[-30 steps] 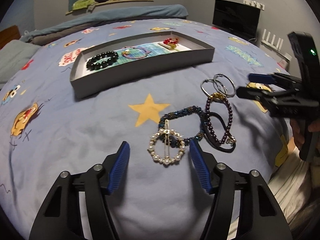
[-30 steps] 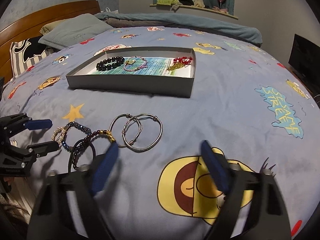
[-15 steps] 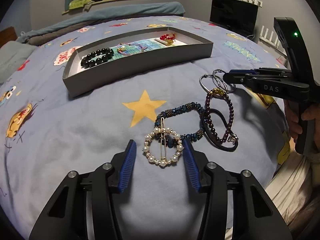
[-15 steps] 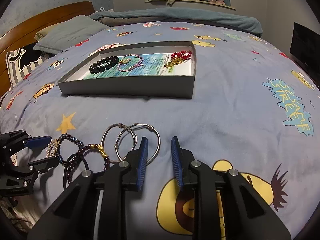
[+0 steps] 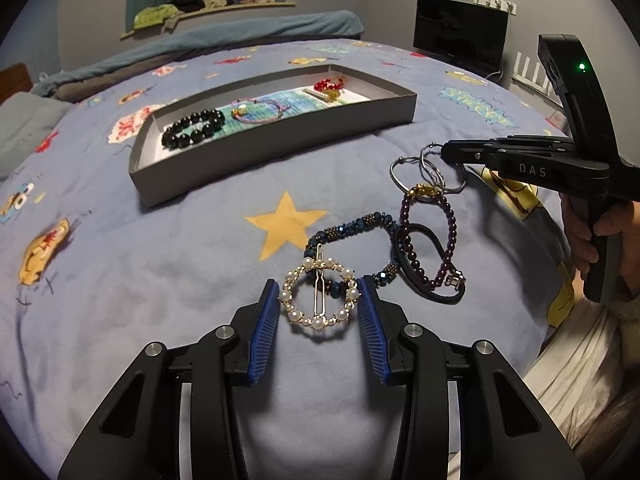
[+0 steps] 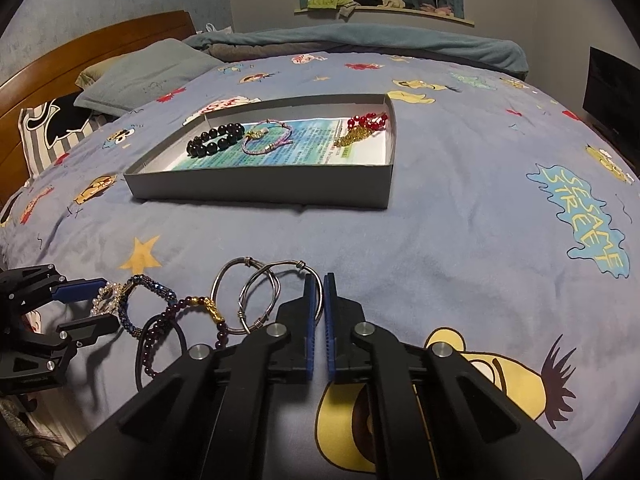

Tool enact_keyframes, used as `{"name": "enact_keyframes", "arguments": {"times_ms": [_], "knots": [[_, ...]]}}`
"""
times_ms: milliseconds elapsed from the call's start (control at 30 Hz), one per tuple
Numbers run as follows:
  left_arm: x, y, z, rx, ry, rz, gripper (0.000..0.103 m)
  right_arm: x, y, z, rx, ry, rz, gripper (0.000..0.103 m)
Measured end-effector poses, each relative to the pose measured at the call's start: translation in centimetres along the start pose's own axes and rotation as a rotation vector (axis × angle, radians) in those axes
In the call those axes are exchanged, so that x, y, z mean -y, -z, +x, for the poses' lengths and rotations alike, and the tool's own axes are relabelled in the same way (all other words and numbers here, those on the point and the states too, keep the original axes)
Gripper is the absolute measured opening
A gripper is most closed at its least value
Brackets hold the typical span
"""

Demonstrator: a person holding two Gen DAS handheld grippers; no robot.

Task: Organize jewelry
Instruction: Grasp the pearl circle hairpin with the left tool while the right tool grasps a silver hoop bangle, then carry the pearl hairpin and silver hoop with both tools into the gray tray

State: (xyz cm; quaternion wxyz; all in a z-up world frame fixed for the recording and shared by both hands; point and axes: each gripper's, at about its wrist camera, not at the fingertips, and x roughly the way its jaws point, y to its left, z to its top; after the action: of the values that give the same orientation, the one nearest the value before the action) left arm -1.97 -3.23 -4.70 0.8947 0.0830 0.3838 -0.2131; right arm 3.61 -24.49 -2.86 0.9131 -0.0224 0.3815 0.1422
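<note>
A pearl ring hair clip (image 5: 320,300) lies on the blue bedspread between the blue pads of my left gripper (image 5: 319,282), whose jaws are closing; a thin gap still shows on each side. Beside it lie a blue beaded bracelet (image 5: 360,224), a purple bead bracelet (image 5: 450,220) and a black hair tie (image 5: 432,236). My right gripper (image 6: 319,278) is shut on the wire of the larger of two silver bangles (image 6: 300,266). The grey tray (image 5: 280,140) beyond holds a black bead bracelet (image 5: 192,128), a pink cord bracelet (image 5: 260,114) and a red and gold piece (image 5: 330,88).
A grey pillow (image 6: 148,72) and a wooden headboard (image 6: 80,60) lie at the far left. A black screen (image 5: 460,28) stands past the bed's right side. A person's hand (image 5: 588,232) grips the right tool's handle. The bed's near edge drops off just behind the jewelry.
The right jaws went from wide apart to shut on the silver bangle's wire. The left jaws narrowed around the pearl clip. Both hands stayed nearly in place.
</note>
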Motion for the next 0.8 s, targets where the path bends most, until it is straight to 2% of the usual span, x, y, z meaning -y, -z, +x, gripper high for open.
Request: {"name": "enact_keyframes", "arguments": {"times_ms": [533,800], "knots": [[-1.9,-1.9,-2.5,0.077,-0.056,-0.009,0.042,0.2,-1.3,-2.3,0.085,0.032,-0.019,0.004],[-4.3,-4.7,-2.7,0.102,-0.092,-0.007,0.042,0.7,-4.4,-3.0,0.141,0.044,-0.019,0.004]]}}
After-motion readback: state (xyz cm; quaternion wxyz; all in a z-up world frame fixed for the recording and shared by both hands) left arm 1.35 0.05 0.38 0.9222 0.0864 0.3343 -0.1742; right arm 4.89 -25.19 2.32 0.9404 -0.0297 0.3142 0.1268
